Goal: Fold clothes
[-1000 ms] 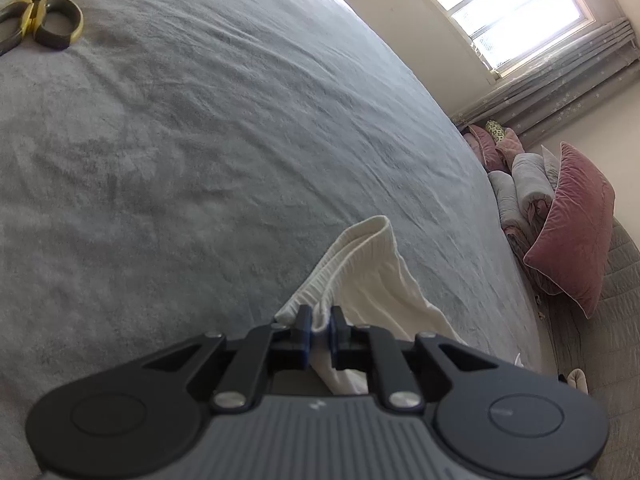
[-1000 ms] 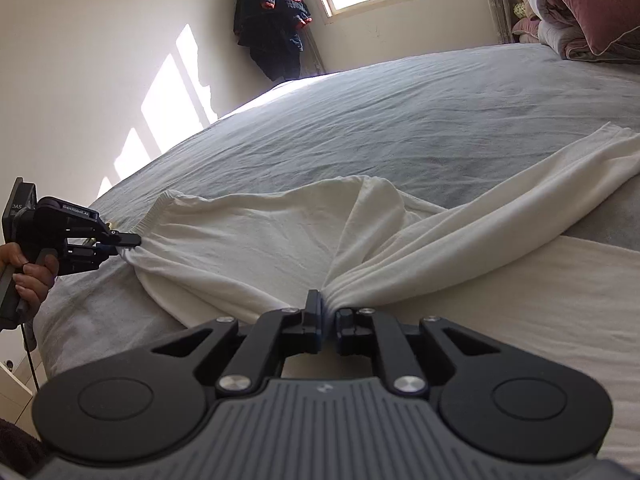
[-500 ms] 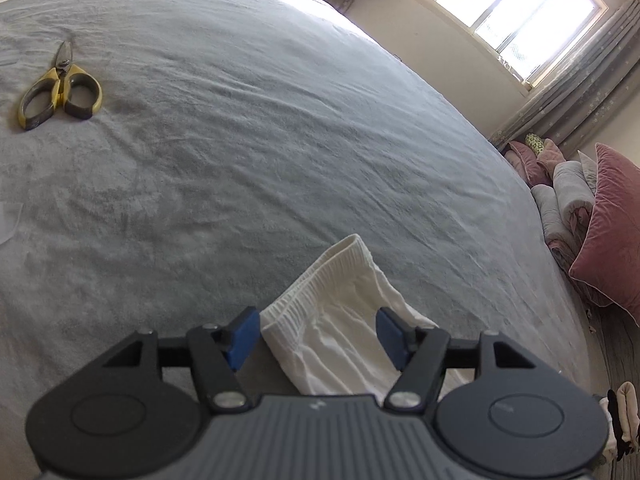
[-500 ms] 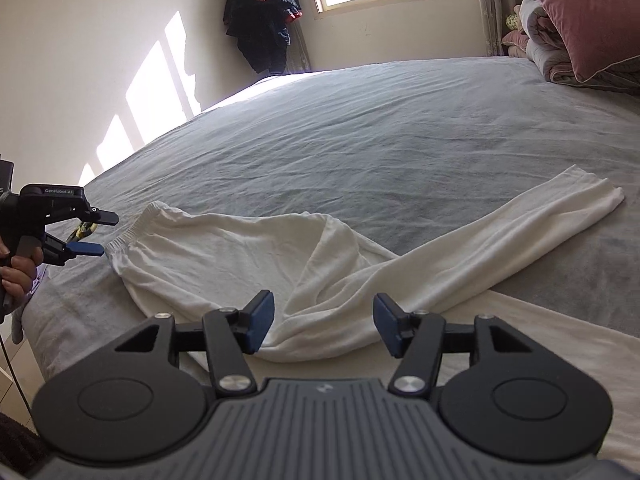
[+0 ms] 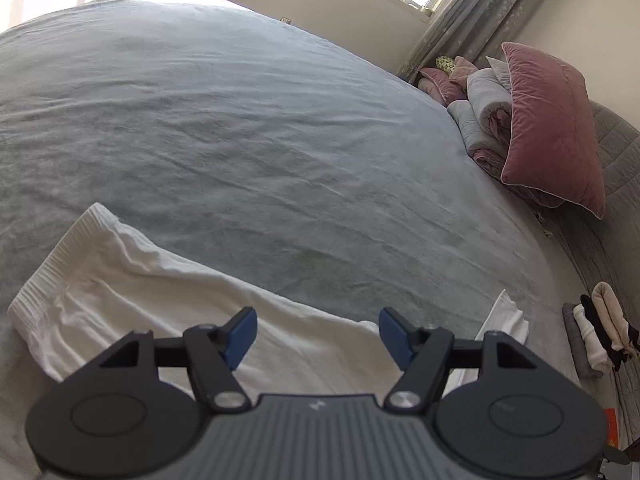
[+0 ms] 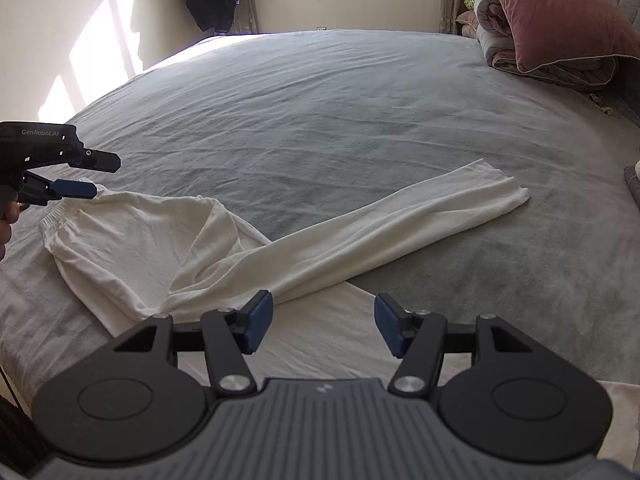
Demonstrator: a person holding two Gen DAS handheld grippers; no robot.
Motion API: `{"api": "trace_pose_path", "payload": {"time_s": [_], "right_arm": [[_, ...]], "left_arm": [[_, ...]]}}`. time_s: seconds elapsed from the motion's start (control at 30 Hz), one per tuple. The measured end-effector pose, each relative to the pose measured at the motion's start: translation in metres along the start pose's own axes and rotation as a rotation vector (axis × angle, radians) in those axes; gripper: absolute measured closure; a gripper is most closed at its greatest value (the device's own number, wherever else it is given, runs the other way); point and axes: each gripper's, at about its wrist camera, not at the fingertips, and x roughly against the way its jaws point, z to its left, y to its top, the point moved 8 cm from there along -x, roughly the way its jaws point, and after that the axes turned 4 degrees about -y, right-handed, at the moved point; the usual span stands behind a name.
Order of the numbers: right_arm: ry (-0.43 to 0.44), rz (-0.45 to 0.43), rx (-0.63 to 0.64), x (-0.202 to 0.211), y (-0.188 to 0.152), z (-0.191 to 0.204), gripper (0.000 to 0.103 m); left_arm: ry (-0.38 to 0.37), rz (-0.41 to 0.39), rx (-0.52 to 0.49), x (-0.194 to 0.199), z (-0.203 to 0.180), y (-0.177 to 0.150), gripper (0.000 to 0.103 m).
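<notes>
Fingers (image 6: 256, 322) spread wide above white trousers (image 6: 160, 248), left gripper (image 6: 90, 174) marked "GenRobot.AI"

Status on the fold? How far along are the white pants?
Done: the white pants lie on the grey bed, one leg crossed over the other. In hand: nothing; the left gripper and right gripper are both open above the fabric. Left: legs are not aligned, and no lengthwise fold from cuff to waistband shows.

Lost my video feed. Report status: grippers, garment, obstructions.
Left gripper open, empty. Right gripper open, empty. White pants flat on grey bed, one leg laid out sideways, none gripped. Nothing in the way.
</notes>
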Motion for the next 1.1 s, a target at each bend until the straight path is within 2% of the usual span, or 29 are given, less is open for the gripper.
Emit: {"api": "trace_pose_path", "payload": {"time_s": [0.27,0.47,0.77,0.97,1.03,1.1], "right_arm": [[-0.054,0.014,0.066,-0.005,0.011,-0.025,0.038],[-0.105,0.018,0.057,-0.018,0.015,-0.052,0.037],[-0.152,0.03,0.036,-0.034,0.02,-0.084,0.035],[-0.197,0.061,0.048,-0.039,0.018,-0.101,0.035],[-0.209,0.071,0.05,-0.039,0.016,-0.107,0.035],[-0.22,0.077,0.044,-0.038,0.015,-0.113,0.035]], "left_arm": [[-0.051,0.057,-0.126,-0.044,-0.072,-0.017,0.034],[-0.065,0.063,-0.214,-0.072,-0.108,-0.034,0.037],[-0.131,0.066,-0.233,-0.104,-0.14,-0.049,0.054],[-0.144,0.068,-0.273,-0.125,-0.154,-0.064,0.06],[-0.15,0.071,-0.292,-0.13,-0.158,-0.07,0.064],[-0.143,0.069,-0.32,-0.134,-0.16,-0.076,0.073]]}}
